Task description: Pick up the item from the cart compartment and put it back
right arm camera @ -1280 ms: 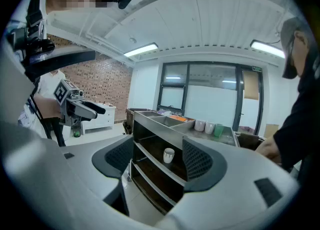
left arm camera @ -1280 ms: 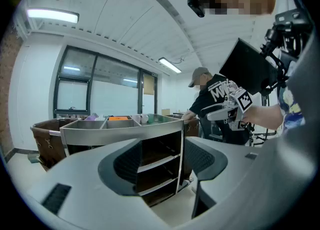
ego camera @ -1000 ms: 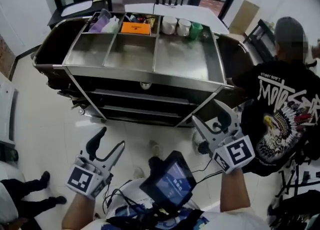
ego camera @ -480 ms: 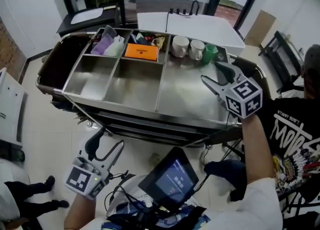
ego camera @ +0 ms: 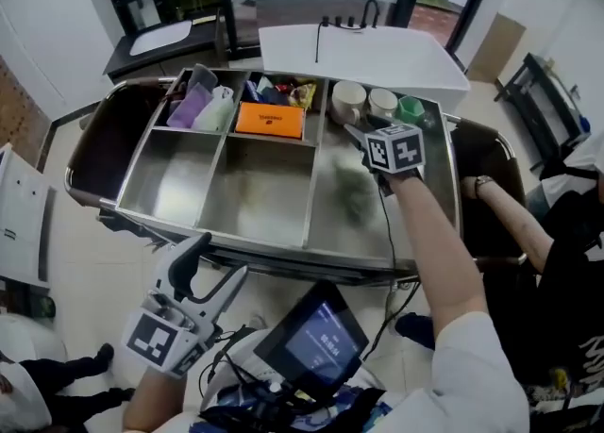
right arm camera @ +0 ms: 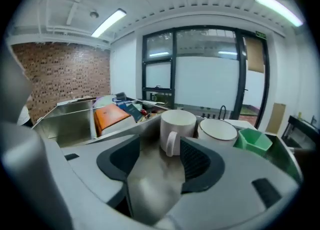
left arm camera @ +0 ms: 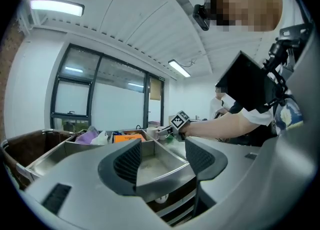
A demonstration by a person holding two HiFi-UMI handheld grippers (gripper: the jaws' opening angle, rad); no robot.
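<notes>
Head view: the steel cart [ego camera: 255, 239] stands on a pale tiled floor [ego camera: 85, 261] before black-framed windows [right arm camera: 210, 83]. The white mug [right arm camera: 176, 126], 1 of 3 cups, sits at the back of the right compartment. The right gripper [right arm camera: 159, 156] points at it, its jaws closing and the pads not yet touching. The left gripper [left arm camera: 162, 156] hangs low before the cart, jaws apart and empty.
</notes>
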